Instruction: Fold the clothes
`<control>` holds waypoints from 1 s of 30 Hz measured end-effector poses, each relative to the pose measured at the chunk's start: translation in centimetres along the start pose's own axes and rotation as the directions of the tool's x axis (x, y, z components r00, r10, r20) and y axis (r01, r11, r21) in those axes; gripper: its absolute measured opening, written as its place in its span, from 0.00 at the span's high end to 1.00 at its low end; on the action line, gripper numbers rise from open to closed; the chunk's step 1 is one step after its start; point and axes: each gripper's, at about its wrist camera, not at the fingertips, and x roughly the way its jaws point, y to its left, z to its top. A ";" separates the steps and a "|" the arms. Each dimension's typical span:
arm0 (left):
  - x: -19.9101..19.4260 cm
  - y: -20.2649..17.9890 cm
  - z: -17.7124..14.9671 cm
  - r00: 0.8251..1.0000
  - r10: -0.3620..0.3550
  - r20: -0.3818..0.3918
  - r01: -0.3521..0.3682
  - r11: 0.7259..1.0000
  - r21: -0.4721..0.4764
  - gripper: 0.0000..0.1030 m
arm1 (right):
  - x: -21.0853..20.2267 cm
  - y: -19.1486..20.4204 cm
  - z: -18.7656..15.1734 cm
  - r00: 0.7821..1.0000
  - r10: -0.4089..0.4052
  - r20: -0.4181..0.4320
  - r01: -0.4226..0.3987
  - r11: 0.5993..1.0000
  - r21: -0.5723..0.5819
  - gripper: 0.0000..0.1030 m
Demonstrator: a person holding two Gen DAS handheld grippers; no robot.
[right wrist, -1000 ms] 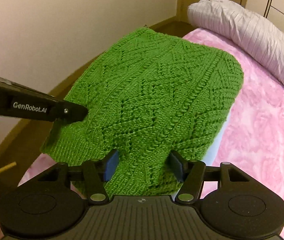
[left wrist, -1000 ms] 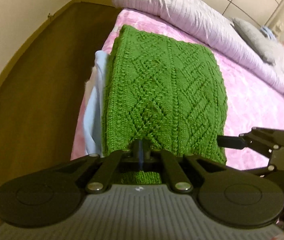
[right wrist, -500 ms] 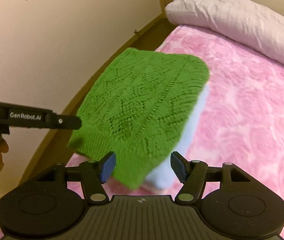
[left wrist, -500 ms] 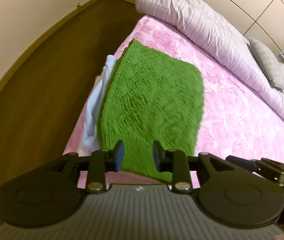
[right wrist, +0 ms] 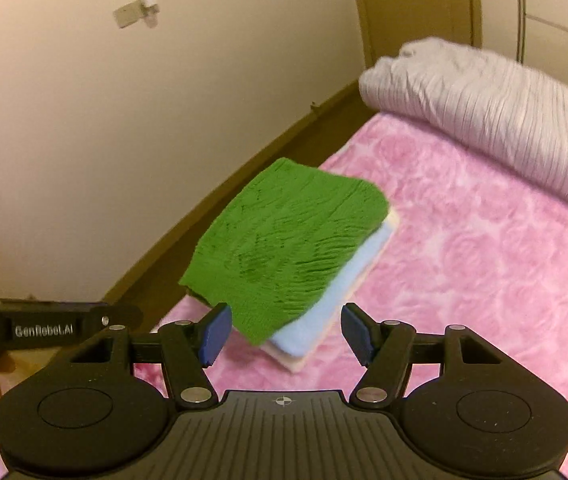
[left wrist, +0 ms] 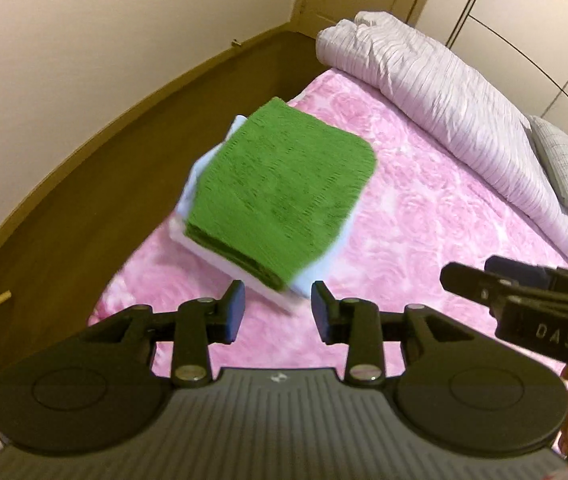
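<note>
A folded green knit sweater (left wrist: 280,188) (right wrist: 288,248) lies on top of a small stack at the corner of the pink bed, over a light blue garment (right wrist: 324,308) and a cream one (right wrist: 296,364). My left gripper (left wrist: 278,312) hovers above and short of the stack, its jaws opening with nothing between them. My right gripper (right wrist: 282,334) is open and empty, also raised clear of the stack. Each gripper shows at the edge of the other's view: the right gripper (left wrist: 524,300) and the left gripper (right wrist: 44,328).
The pink rose-patterned bed cover (left wrist: 424,240) (right wrist: 484,280) stretches right of the stack. A rolled lilac duvet (left wrist: 444,80) (right wrist: 504,92) and a grey pillow (left wrist: 564,168) lie along the far side. Brown floor (left wrist: 84,200) and a beige wall border the bed's left edge.
The left gripper, shut on the sweater's near edge, has let it go. Both grippers have lifted and drawn back, so the sweater now rests folded on the stack, farther away.
</note>
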 end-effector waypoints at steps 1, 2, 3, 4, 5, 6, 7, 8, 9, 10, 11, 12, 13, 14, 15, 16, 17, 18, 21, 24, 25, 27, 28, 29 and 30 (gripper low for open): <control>-0.7 -1.1 -0.8 1.000 0.012 0.011 -0.012 1.000 -0.010 0.69 | -1.0 -0.5 -0.3 1.000 0.007 0.003 -0.007 1.000 -0.019 0.37; -1.4 -2.2 -1.5 0.999 0.026 0.021 -0.025 0.999 -0.019 0.69 | -2.1 -1.1 -0.6 1.000 0.019 0.006 -0.019 0.999 -0.041 0.37; -2.1 -3.4 -2.2 0.999 0.041 0.030 -0.040 0.999 -0.028 0.69 | -2.9 -1.6 -0.9 1.000 0.026 0.005 -0.026 0.998 -0.059 0.37; -2.7 -4.6 -2.9 0.998 0.055 0.039 -0.054 0.998 -0.031 0.69 | -3.8 -2.2 -1.3 0.999 0.033 0.004 -0.032 0.997 -0.077 0.37; -3.3 -5.6 -3.5 0.996 0.069 0.048 -0.067 0.997 -0.033 0.69 | -4.6 -2.8 -1.7 1.000 0.027 0.008 -0.026 0.996 -0.088 0.37; -3.8 -6.4 -4.1 0.995 0.082 0.056 -0.080 0.996 -0.037 0.69 | -5.6 -3.3 -2.1 0.999 0.028 0.015 -0.027 0.995 -0.101 0.37; -4.3 -7.2 -4.6 0.994 0.095 0.061 -0.092 0.995 -0.047 0.69 | -6.5 -3.9 -2.6 0.999 0.034 0.026 -0.031 0.994 -0.109 0.37; -4.8 -7.9 -5.2 0.992 0.107 0.063 -0.103 0.993 -0.061 0.69 | -7.4 -4.7 -3.2 0.998 0.048 0.037 -0.044 0.993 -0.106 0.37; -5.3 -8.6 -5.8 0.991 0.119 0.064 -0.114 0.991 -0.077 0.69 | -8.3 -5.4 -3.5 0.997 0.065 0.040 -0.061 0.994 -0.092 0.37; -5.7 -9.3 -6.3 0.989 0.132 0.065 -0.126 0.988 -0.089 0.69 | -9.2 -6.1 -3.9 0.996 0.082 0.041 -0.079 0.994 -0.076 0.37; -6.1 -9.9 -6.8 0.987 0.147 0.066 -0.140 0.985 -0.099 0.69 | -10.0 -6.9 -4.3 0.994 0.101 0.045 -0.098 0.994 -0.057 0.37; -6.5 -10.5 -7.3 0.985 0.161 0.066 -0.154 0.982 -0.105 0.69 | -10.6 -7.5 -4.6 0.993 0.109 0.047 -0.106 0.993 -0.051 0.37; -6.8 -11.1 -7.6 0.982 0.176 0.066 -0.168 0.980 -0.108 0.69 | -11.1 -8.1 -4.8 0.992 0.114 0.049 -0.112 0.993 -0.048 0.37; -7.0 -11.7 -7.9 0.981 0.184 0.067 -0.176 0.978 -0.111 0.69 | -11.7 -8.4 -4.9 0.993 0.114 0.045 -0.111 0.992 -0.056 0.37; -7.2 -12.2 -8.2 0.980 0.188 0.066 -0.180 0.977 -0.115 0.69 | -12.1 -8.7 -5.0 0.993 0.113 0.034 -0.110 0.992 -0.068 0.37; -7.4 -12.8 -8.4 0.979 0.192 0.066 -0.184 0.976 -0.118 0.69 | -12.3 -8.9 -5.2 0.993 0.115 0.022 -0.113 0.991 -0.075 0.37; -7.6 -13.2 -8.6 0.979 0.194 0.065 -0.185 0.975 -0.122 0.69 | -12.5 -9.2 -5.3 0.993 0.118 0.010 -0.117 0.990 -0.082 0.37; -7.7 -13.5 -8.8 0.979 0.194 0.062 -0.185 0.975 -0.124 0.69 | -12.6 -9.4 -5.4 0.992 0.126 0.003 -0.125 0.989 -0.082 0.37; -7.8 -14.7 -9.1 0.977 0.206 0.054 -0.198 0.973 -0.118 0.69 | -12.7 -10.0 -5.6 0.989 0.150 -0.017 -0.151 0.986 -0.076 0.37; -7.6 -15.4 -9.3 0.975 0.216 0.050 -0.209 0.971 -0.119 0.69 | -12.3 -10.3 -5.7 0.988 0.150 -0.041 -0.154 0.983 -0.099 0.37; -7.5 -15.6 -9.3 0.974 0.219 0.049 -0.212 0.970 -0.123 0.69 | -12.1 -10.3 -5.7 0.988 0.148 -0.049 -0.153 0.982 -0.109 0.37; -7.0 -16.0 -9.3 0.970 0.238 0.043 -0.231 0.965 -0.127 0.69 | -11.4 -10.6 -5.7 0.987 0.147 -0.063 -0.154 0.980 -0.124 0.37; -6.7 -16.1 -9.2 0.966 0.254 0.040 -0.247 0.960 -0.129 0.69 | -11.0 -10.7 -5.6 0.987 0.145 -0.070 -0.153 0.979 -0.132 0.37; -6.4 -16.2 -9.2 0.964 0.264 0.040 -0.257 0.957 -0.134 0.69 | -10.6 -10.9 -5.6 0.987 0.142 -0.076 -0.152 0.978 -0.140 0.37; -6.1 -16.2 -9.2 0.962 0.271 0.043 -0.263 0.955 -0.140 0.69 | -10.3 -11.0 -5.5 0.987 0.140 -0.083 -0.151 0.977 -0.148 0.37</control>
